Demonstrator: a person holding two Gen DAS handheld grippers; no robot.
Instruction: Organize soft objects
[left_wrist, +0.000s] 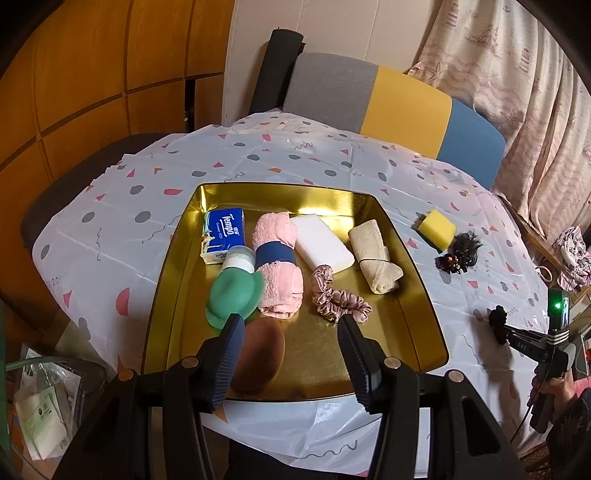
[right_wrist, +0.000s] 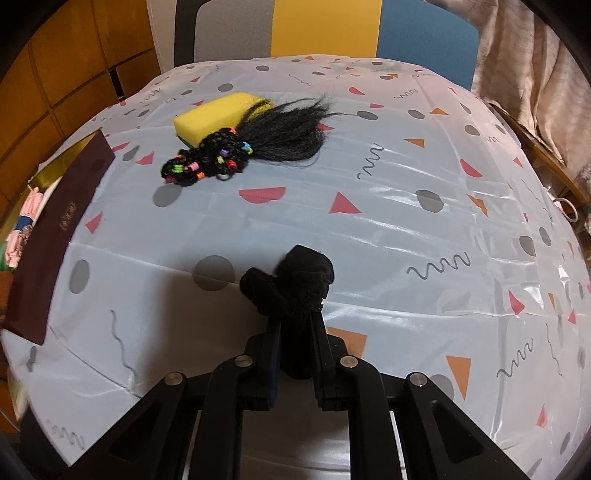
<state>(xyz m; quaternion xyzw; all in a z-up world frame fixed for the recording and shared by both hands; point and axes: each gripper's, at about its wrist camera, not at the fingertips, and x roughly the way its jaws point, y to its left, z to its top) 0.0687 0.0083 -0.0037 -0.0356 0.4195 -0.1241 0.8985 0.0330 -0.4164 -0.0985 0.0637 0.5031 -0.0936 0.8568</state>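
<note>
A gold tray (left_wrist: 417, 280) holds a Tempo tissue pack (left_wrist: 224, 234), a pink rolled towel (left_wrist: 277, 258), a white sponge (left_wrist: 321, 242), a beige rolled cloth (left_wrist: 375, 254), a pink scrunchie (left_wrist: 338, 297), a green bottle (left_wrist: 232, 288) and a brown puff (left_wrist: 260, 354). My left gripper (left_wrist: 290, 325) is open above the tray's near part. My right gripper (right_wrist: 295, 317) is shut on a black scrunchie (right_wrist: 295, 280) above the table. A yellow sponge (right_wrist: 218, 114) and a black hair bundle (right_wrist: 243, 151) lie on the cloth.
The table wears a white patterned cloth (right_wrist: 369, 229). The tray's dark outer wall (right_wrist: 59, 236) shows at the left of the right wrist view. A chair back (left_wrist: 369, 99) stands behind the table. Curtains (left_wrist: 517, 92) hang at the right.
</note>
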